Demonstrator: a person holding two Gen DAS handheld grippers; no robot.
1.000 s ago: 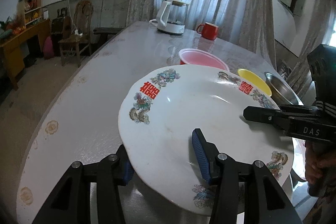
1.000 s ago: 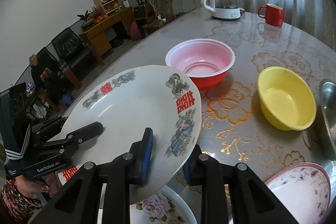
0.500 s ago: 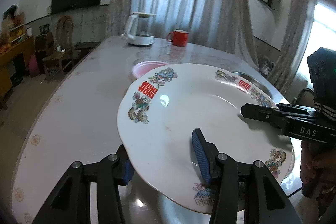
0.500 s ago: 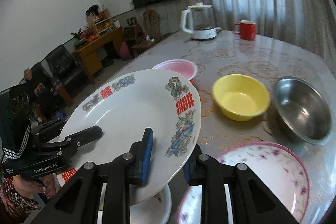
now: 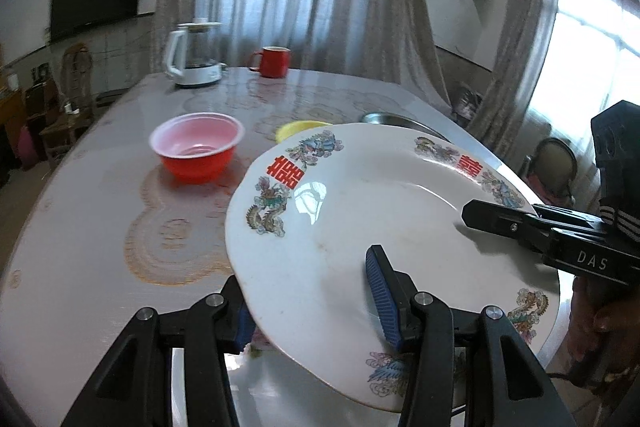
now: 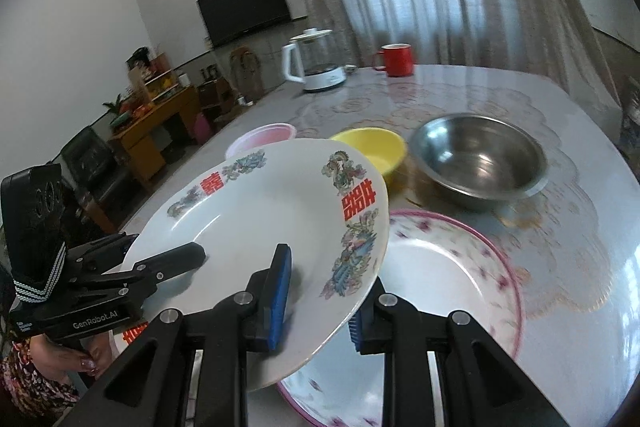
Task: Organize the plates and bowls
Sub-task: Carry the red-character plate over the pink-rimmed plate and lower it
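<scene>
- Currently white plate point(image 5: 360, 227) with red double-happiness characters is held off the table point(image 5: 100, 267), tilted, above a pink-rimmed plate point(image 6: 460, 267).
- Left gripper point(image 5: 312, 307) clamps its near rim; right gripper point(image 6: 320, 299) clamps the opposite rim.
- Readable: "DAS", "GenRobot.AI" on gripper bodies.

The dragon plate point(image 6: 260, 211) has swung over the pink-rimmed plate point(image 6: 472, 267).

We see the white dragon-and-phoenix plate point(image 5: 360, 227) tilted in the air above the pink-rimmed floral plate point(image 6: 460, 287), beyond which the steel bowl point(image 6: 480, 155), yellow bowl point(image 6: 380, 151) and red bowl point(image 5: 196, 151) stand upright in a row.
</scene>
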